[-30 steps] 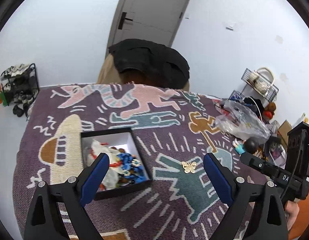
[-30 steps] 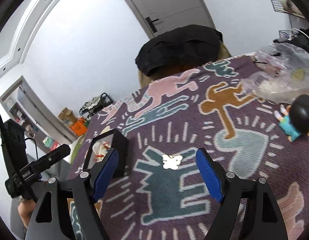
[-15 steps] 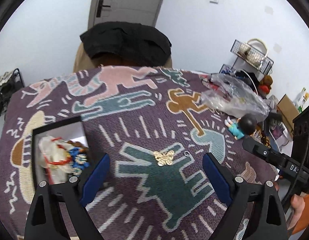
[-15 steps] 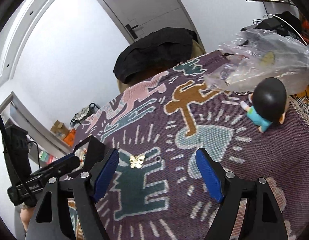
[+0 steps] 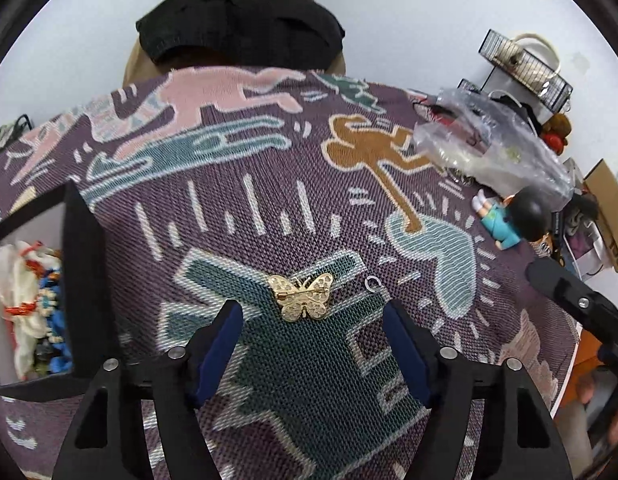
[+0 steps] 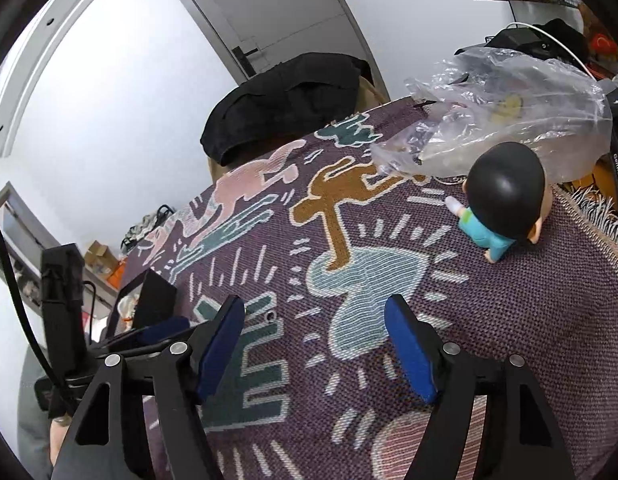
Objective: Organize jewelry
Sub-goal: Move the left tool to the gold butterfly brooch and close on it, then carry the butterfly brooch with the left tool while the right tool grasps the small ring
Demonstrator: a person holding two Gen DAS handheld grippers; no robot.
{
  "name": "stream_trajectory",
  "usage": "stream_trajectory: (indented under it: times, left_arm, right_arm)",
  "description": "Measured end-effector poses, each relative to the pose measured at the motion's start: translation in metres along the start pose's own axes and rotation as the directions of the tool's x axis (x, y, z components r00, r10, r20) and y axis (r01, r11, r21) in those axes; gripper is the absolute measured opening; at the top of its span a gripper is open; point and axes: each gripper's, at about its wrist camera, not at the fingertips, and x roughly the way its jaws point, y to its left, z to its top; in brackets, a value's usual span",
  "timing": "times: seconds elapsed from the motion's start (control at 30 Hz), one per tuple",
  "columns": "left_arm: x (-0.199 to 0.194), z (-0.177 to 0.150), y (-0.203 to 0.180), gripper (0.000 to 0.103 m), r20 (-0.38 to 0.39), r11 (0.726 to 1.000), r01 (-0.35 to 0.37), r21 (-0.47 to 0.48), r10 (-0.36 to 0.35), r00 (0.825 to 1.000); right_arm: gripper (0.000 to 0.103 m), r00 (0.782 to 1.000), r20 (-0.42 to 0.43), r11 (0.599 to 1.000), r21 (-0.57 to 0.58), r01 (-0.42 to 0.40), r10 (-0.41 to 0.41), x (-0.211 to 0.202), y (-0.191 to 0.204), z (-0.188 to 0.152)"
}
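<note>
Left gripper [image 5: 313, 320], jaws spread wide and holding nothing, hovers low over a gold butterfly brooch [image 5: 303, 295] that lies pin-side up on the patterned woven cloth [image 5: 269, 208], just ahead of the blue pads [image 5: 225, 332] and roughly centred between them. A small silver ring [image 5: 372, 283] rests on the cloth just beside the brooch, to its right. At the left edge stands the black jewelry box [image 5: 83, 248], already holding a jumble of white, red and blue pieces (individual items too tangled to name), so part of the sorting looks done. The brooch and the ring appear to be what remains on the cloth; whether the clear plastic bag [image 5: 489, 144] at the far right hides more cannot be told. Right gripper [image 6: 315, 344], likewise wide open and empty, waits over bare cloth near a toy figurine [image 6: 501, 204], well apart from the box.
</note>
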Motion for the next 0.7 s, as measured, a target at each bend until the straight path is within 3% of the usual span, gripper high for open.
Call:
stream_trajectory:
  times: [0.23, 0.53, 0.63, 0.7]
  left_arm:
    - [0.022, 0.005, -0.006, 0.067, -0.028, 0.999, -0.038, 0.004, 0.038, 0.999]
    - [0.034, 0.006, -0.019, 0.064, 0.009, 0.983, -0.160, 0.085, 0.159, 0.987]
    - [0.034, 0.004, -0.022, 0.046, 0.030, 0.975, -0.186, 0.118, 0.184, 0.983]
    - [0.032, 0.005, -0.018, 0.043, 0.023, 0.980, -0.168, 0.105, 0.167, 0.986]
  right_arm:
    - [0.073, 1.000, 0.001, 1.000, 0.013, 0.006, -0.006, 0.002, -0.008, 0.000]
    - [0.073, 1.000, -0.003, 1.000, 0.004, 0.021, -0.021, 0.006, -0.006, -0.002]
    - [0.073, 0.999, -0.009, 0.999, -0.007, 0.032, -0.032, 0.010, -0.003, -0.003]
    - [0.073, 0.999, -0.012, 0.999, -0.012, 0.037, -0.037, 0.013, -0.001, -0.003]
